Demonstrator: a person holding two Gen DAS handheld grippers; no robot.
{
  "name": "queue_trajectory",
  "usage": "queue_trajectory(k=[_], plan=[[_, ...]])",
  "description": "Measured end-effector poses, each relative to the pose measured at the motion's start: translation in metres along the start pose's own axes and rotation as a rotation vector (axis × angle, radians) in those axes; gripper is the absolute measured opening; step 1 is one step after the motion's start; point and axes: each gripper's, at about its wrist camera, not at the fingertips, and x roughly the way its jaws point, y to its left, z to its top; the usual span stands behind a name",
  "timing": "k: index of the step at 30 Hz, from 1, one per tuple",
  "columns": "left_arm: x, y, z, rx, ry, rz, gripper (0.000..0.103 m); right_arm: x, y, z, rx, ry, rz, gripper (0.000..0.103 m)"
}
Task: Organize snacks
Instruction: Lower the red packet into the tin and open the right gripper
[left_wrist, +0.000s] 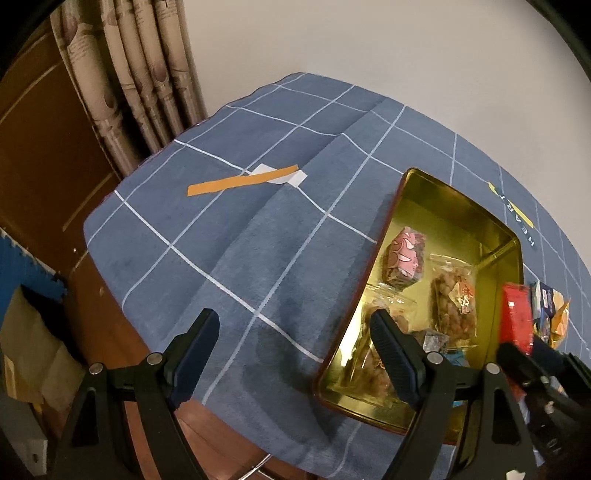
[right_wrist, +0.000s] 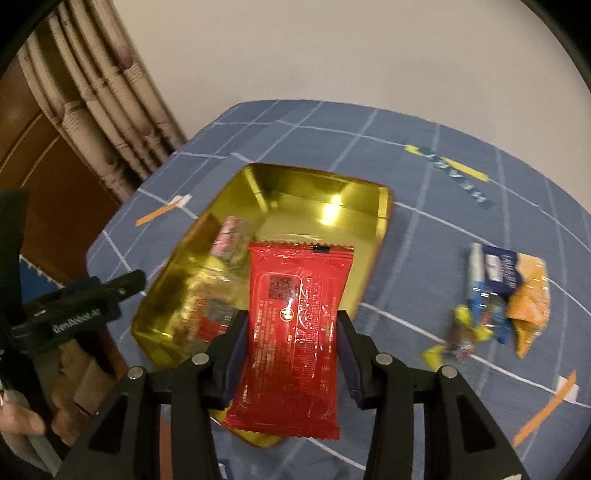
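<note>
The right claw (right_wrist: 291, 332) is clamped on the sides of a red snack packet (right_wrist: 295, 332) held above the near end of the gold tin (right_wrist: 321, 181), while the left claw (left_wrist: 295, 343), jaws apart and empty, hangs over the tin's left rim, loose snacks (right_wrist: 498, 295) lying on the counter (right_wrist: 424, 236) to the right.

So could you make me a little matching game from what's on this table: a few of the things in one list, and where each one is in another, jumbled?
Things:
1. red packet
2. pink-wrapped snack
3. blue and orange packets
4. orange tape strip

Places:
A. lying inside the gold tin
B. flat on the blue tablecloth, left of the tin
C. between the right gripper's fingers
D. loose on the cloth, right of the tin

Pairs: 1-C, 2-A, 3-D, 4-B
</note>
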Motion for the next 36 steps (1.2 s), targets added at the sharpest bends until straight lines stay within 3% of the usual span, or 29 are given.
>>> queue_trajectory(k=[18, 36], plan=[[0.006, -0.006, -0.002, 0.023, 0.021, -0.016, 0.084, 0.046, 0.020, -0.002, -0.046, 0.074, -0.008, 0.046], [0.008, -0.007, -0.003, 0.030, 0.036, -0.024, 0.084, 0.032, 0.019, -0.011, -0.063, 0.057, -0.011, 0.049]])
